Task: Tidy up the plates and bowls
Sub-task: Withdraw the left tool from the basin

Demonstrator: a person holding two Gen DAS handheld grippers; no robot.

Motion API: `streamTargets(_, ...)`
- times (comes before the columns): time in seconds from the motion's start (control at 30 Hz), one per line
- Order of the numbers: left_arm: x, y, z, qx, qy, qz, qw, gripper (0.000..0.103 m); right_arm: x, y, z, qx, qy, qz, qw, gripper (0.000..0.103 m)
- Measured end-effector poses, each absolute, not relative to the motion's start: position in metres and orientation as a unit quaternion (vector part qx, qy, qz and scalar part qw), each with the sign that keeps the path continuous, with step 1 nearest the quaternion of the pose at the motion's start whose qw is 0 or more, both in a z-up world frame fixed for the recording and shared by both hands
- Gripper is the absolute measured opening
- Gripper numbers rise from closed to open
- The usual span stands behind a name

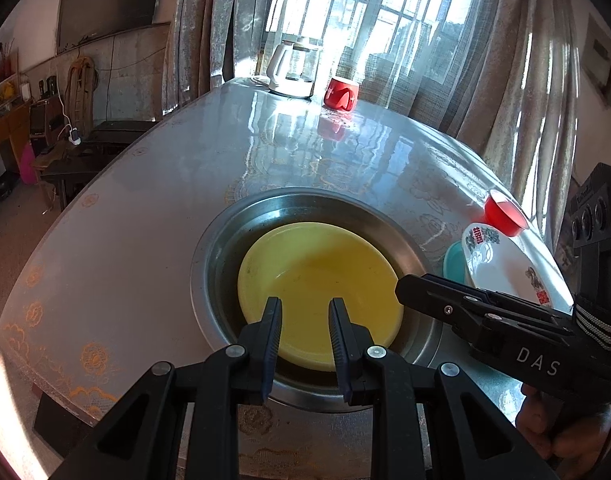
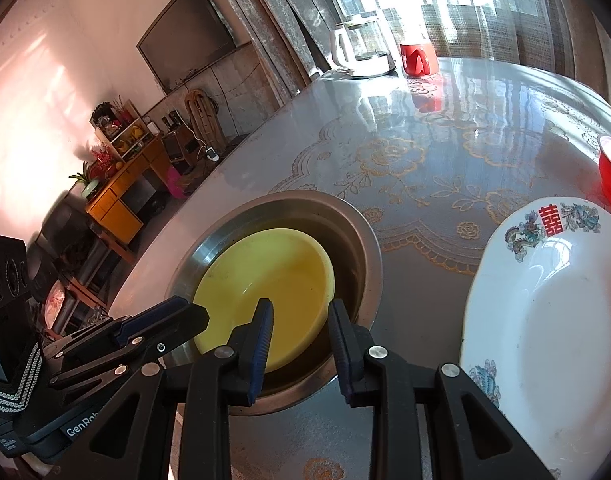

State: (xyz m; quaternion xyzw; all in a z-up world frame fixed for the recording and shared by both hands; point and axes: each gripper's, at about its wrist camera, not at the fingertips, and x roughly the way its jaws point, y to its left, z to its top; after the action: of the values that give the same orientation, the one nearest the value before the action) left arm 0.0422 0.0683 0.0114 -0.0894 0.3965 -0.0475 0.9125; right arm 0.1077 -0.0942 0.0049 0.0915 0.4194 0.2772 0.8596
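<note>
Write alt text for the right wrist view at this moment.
A yellow bowl sits inside a steel basin on a lace-patterned table, with the right hand-held gripper poised over the bowl's near rim, jaws apart. The left hand-held gripper reaches in from the left; a white decorated plate lies to the right.

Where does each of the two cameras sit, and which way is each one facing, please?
Left wrist: on the left tool, facing down over the yellow bowl in the steel basin; the right tool and a hand show.
Right wrist: on the right tool, facing the same bowl; the left tool shows.
Shared: bowl, basin, white plate, kettle.
</note>
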Motion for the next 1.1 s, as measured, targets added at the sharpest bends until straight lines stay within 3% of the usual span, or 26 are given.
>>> streamTargets(1.1, 0.068, -0.012, 0.031, -0.009, 0.390, -0.109, 0.914, 0.025, 0.104, -0.207, 0.022, 0.208, 0.378, 0.200, 0.880, 0.036)
